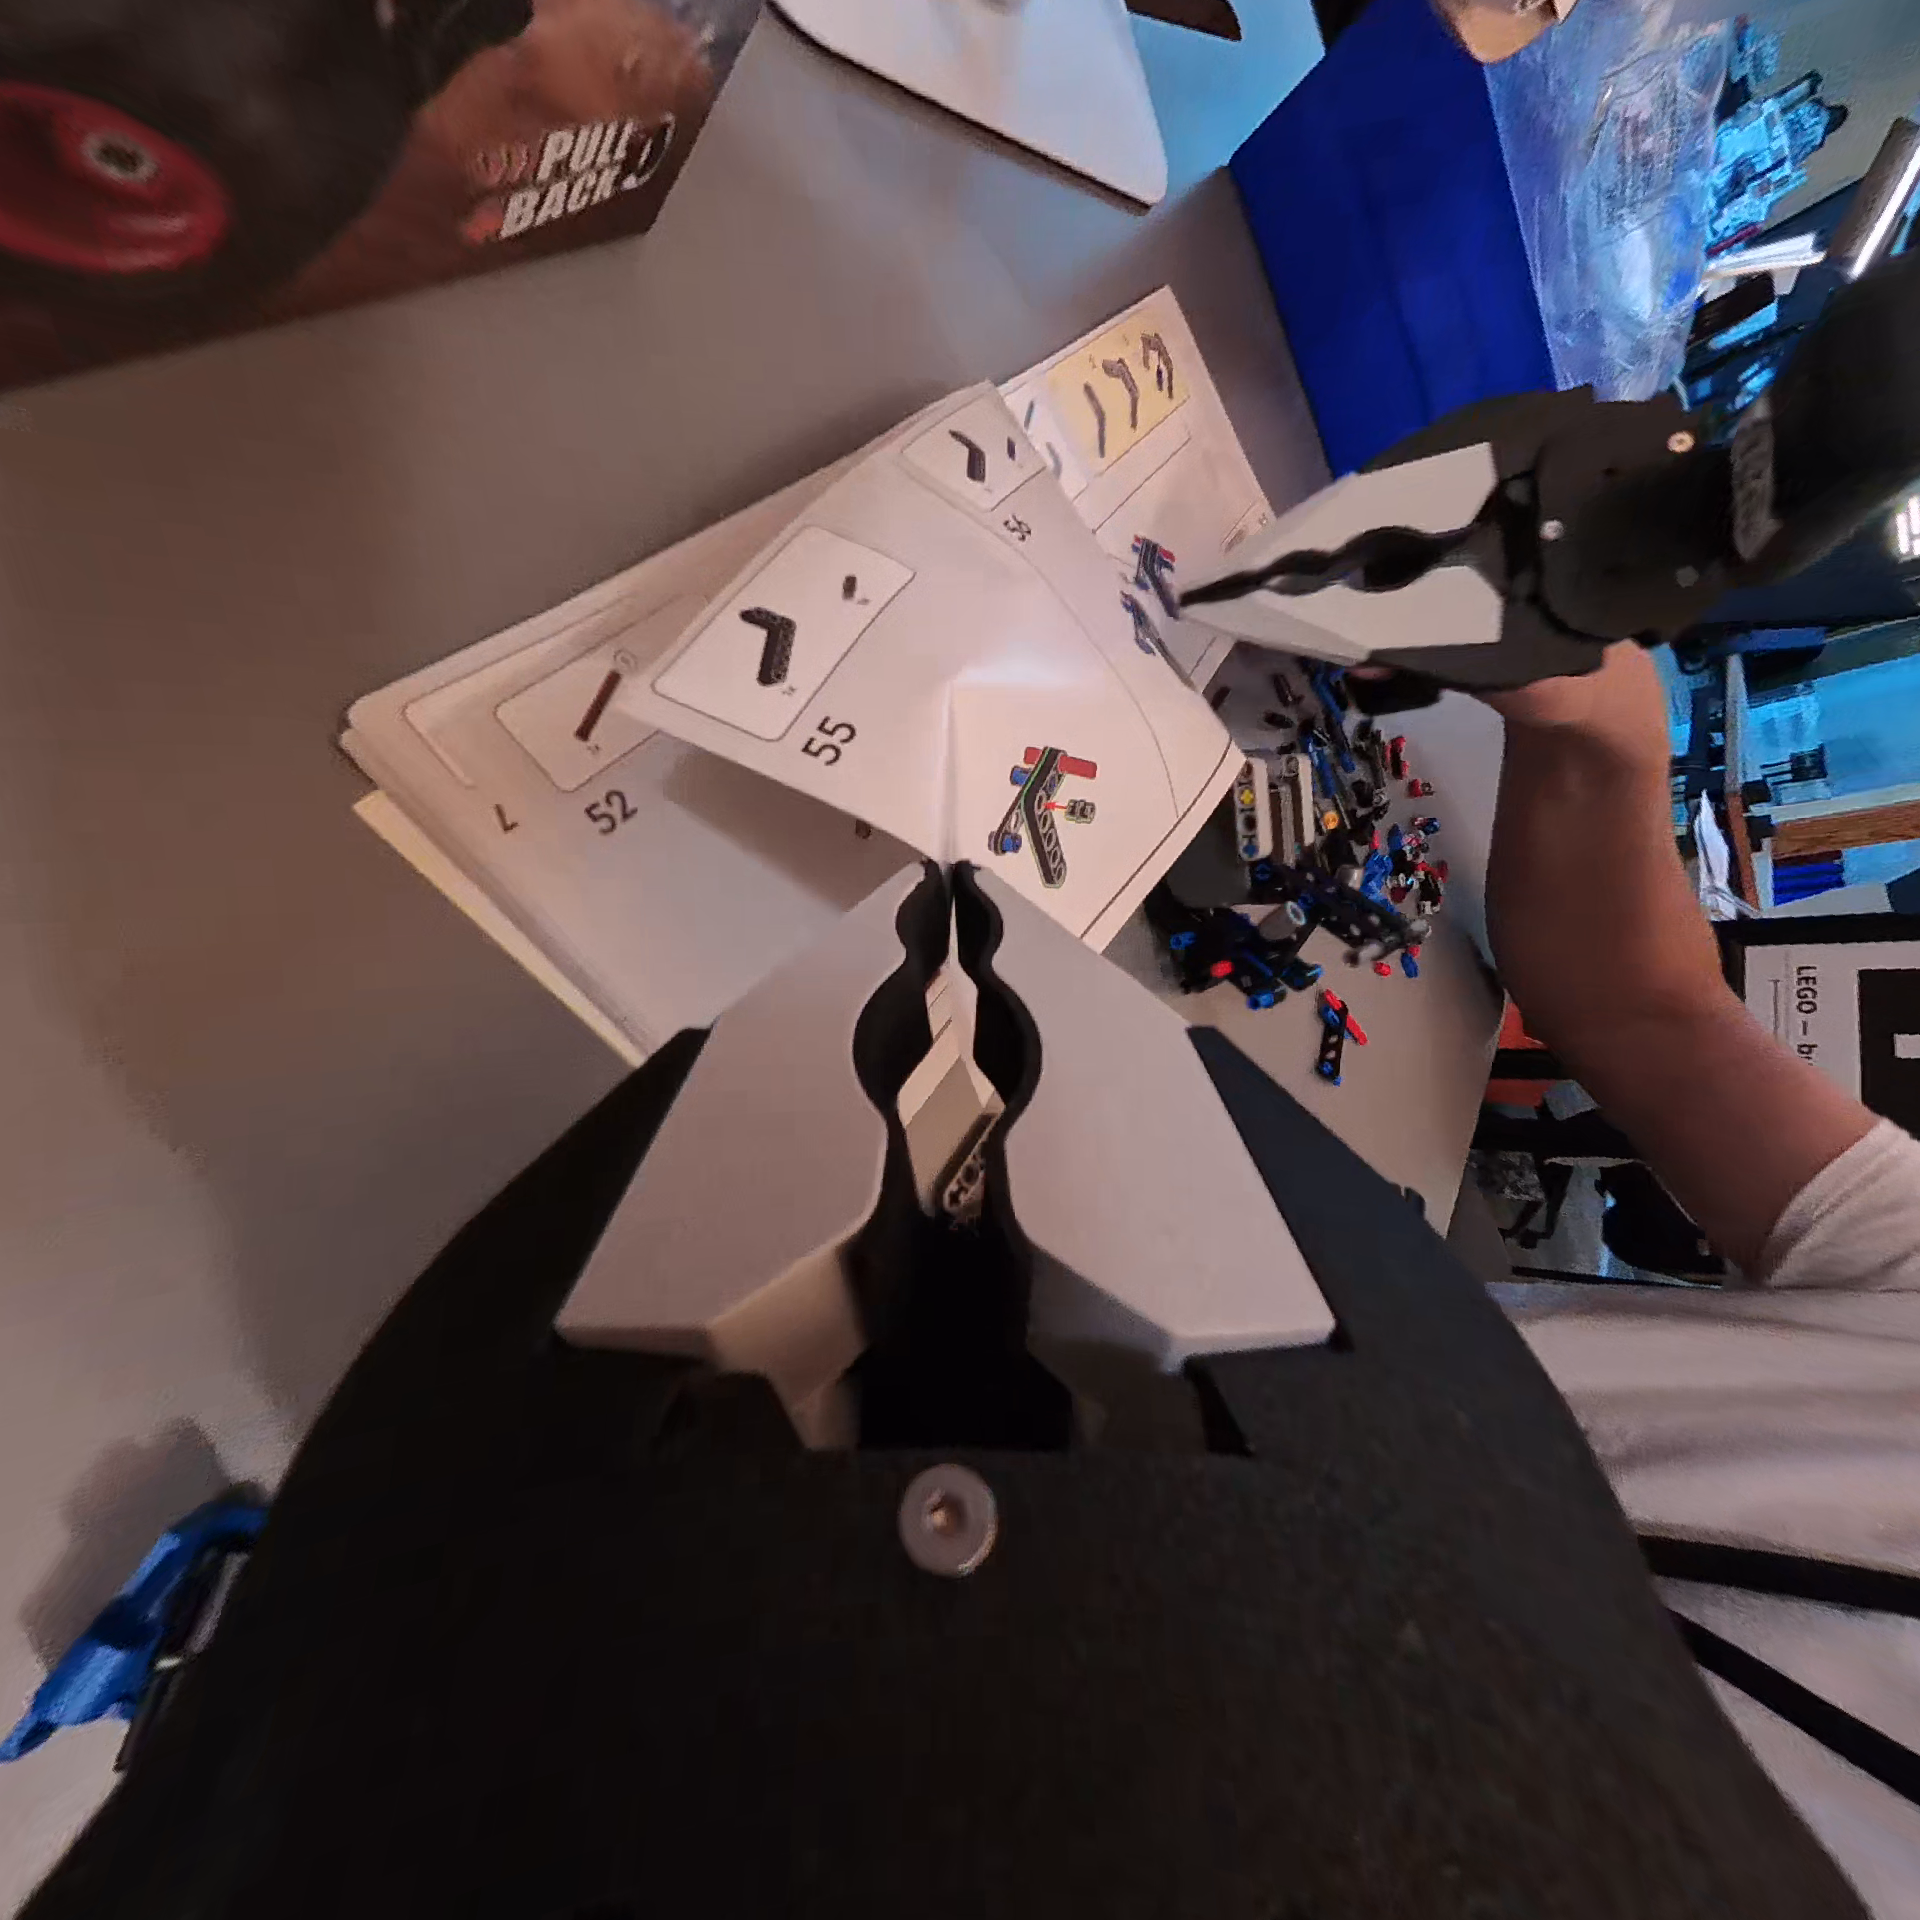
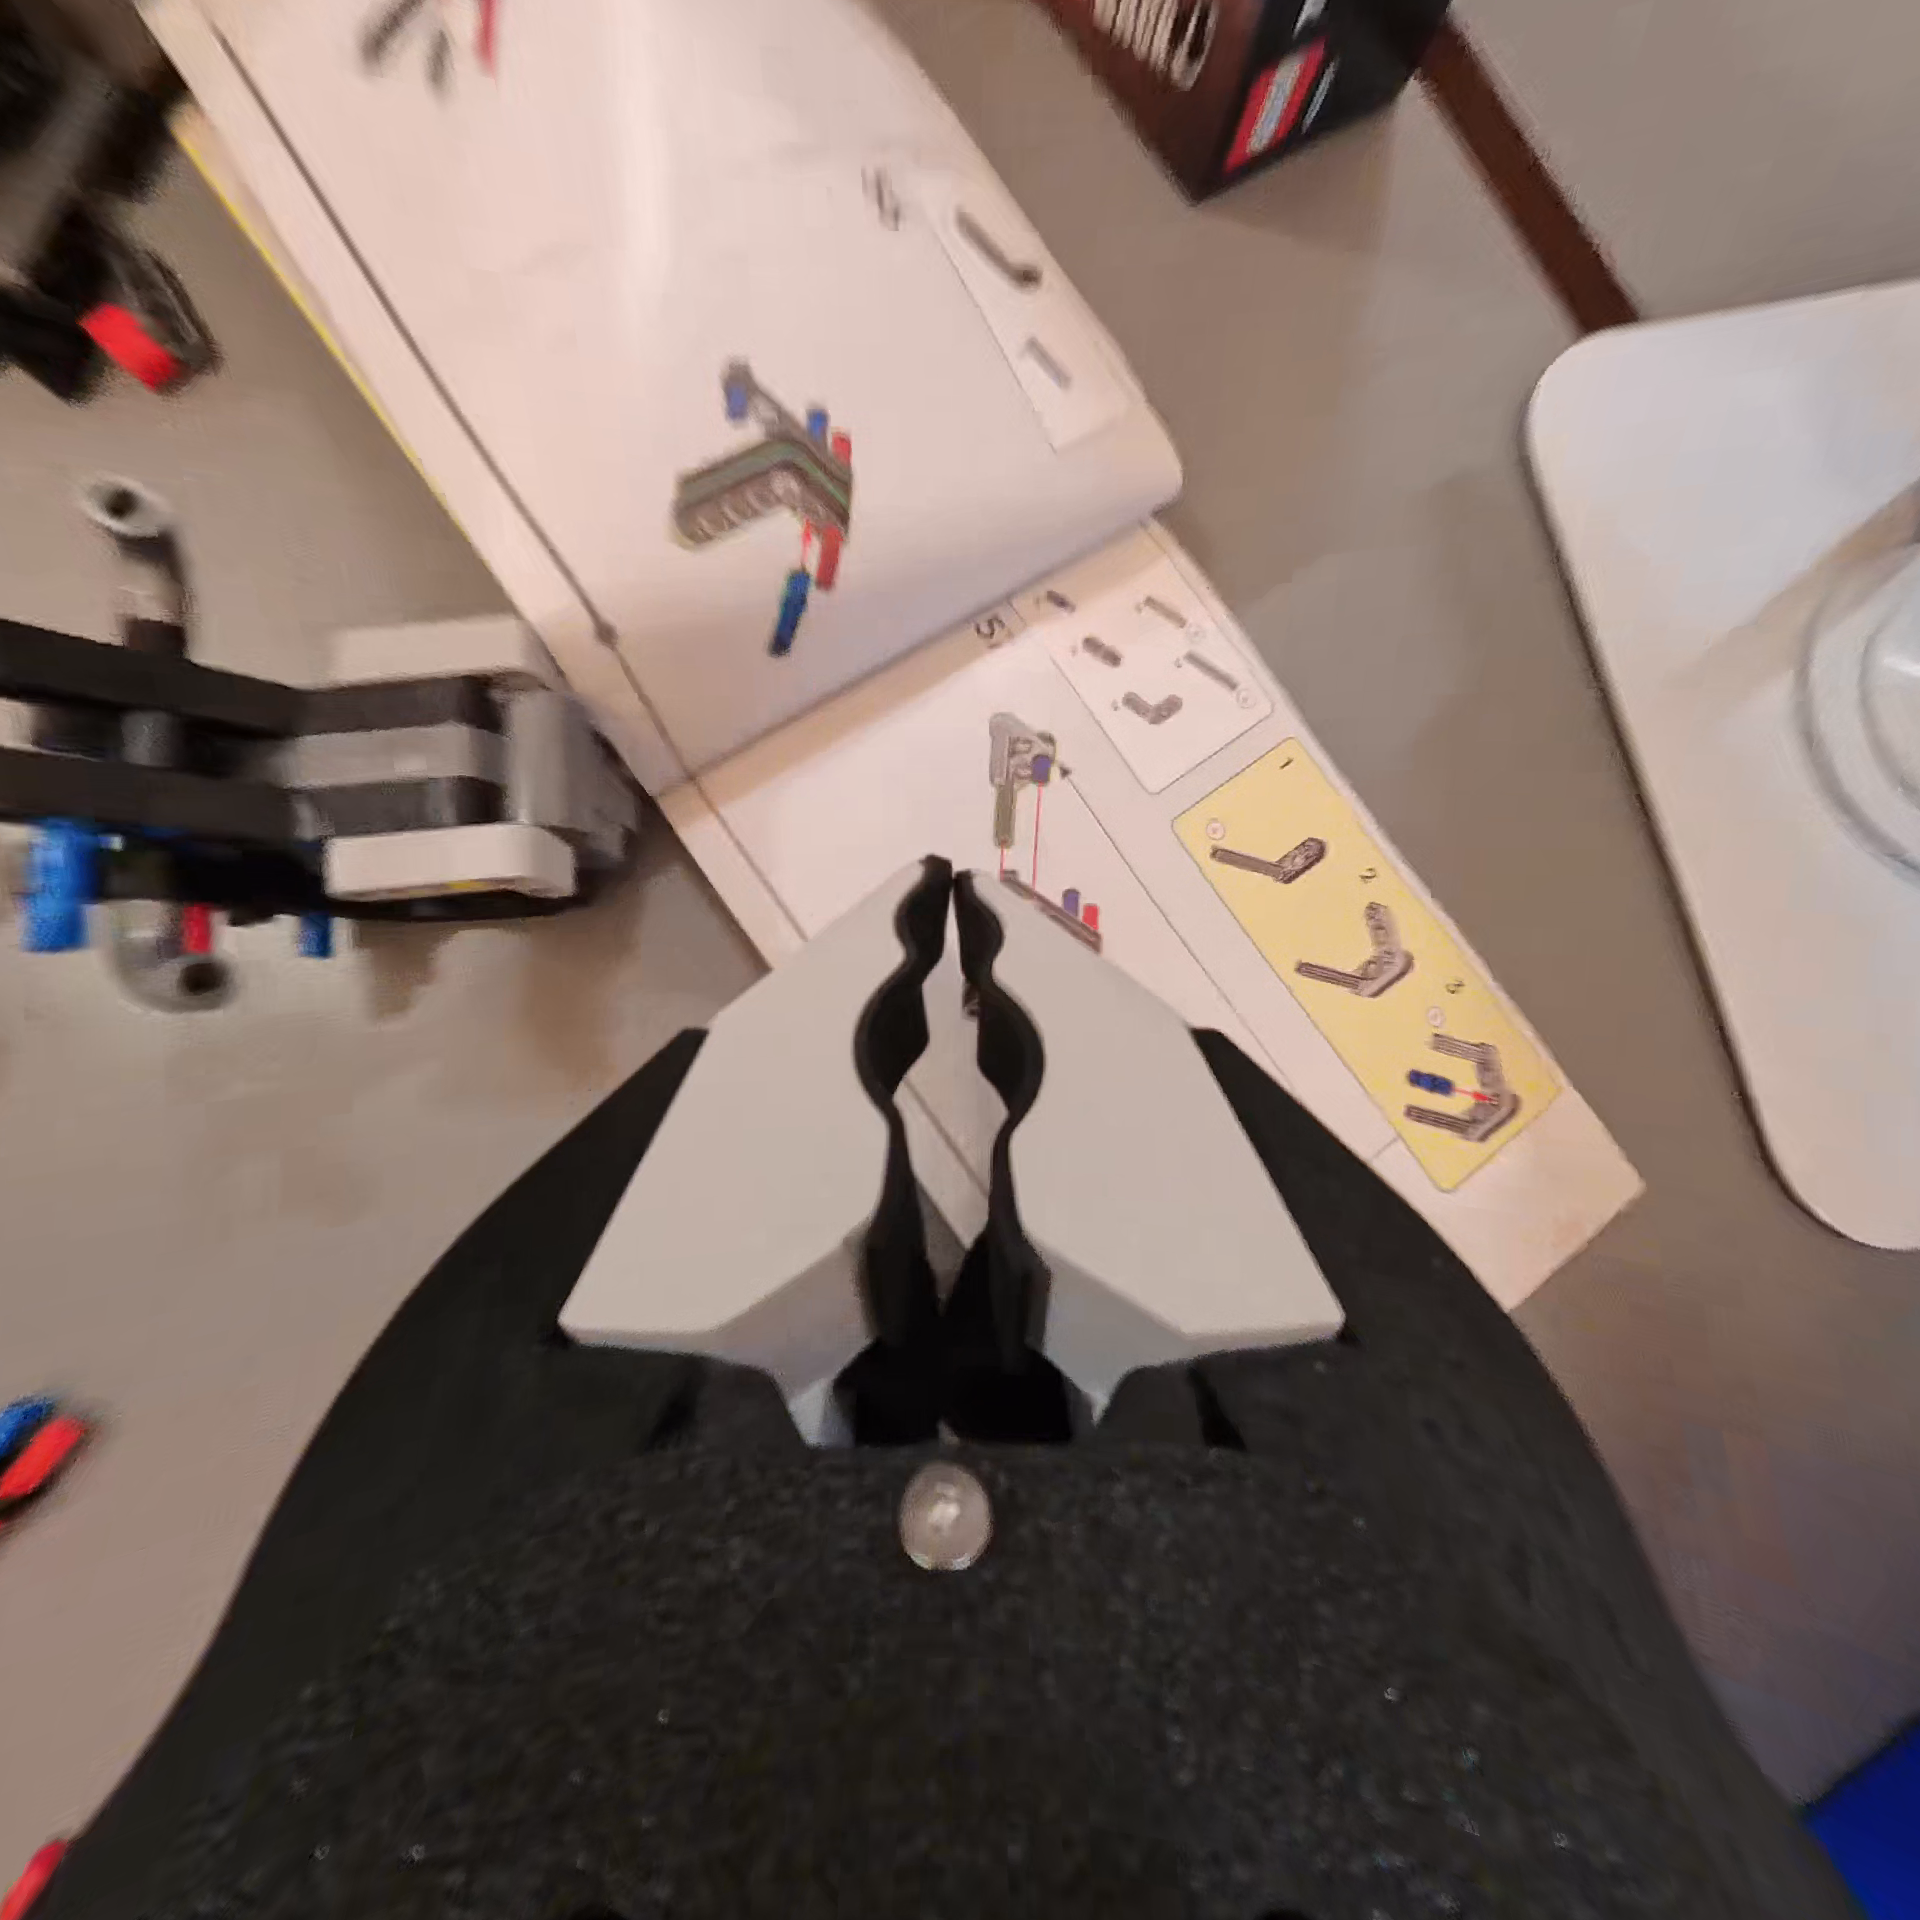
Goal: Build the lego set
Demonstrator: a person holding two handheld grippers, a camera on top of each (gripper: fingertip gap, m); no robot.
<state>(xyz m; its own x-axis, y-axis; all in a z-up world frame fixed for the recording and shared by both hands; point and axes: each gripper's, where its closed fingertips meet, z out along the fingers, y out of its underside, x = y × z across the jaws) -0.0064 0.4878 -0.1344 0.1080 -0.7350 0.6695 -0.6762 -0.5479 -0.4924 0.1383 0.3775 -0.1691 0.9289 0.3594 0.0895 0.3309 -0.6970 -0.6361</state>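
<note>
Left tongs pinch glossy booklet page | right tongs closed, seemingly empty | blurred Lego assembly

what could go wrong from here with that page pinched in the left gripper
1. The left gripper is shut on the edge of a lifted page that already bows and creases; pulling harder may tear it.
2. The right gripper, shut, points at the same page's far edge; opposing pulls could rip it.
3. Loose lego pieces lie right beside the instruction booklet; a swinging page might scatter them.
</note>
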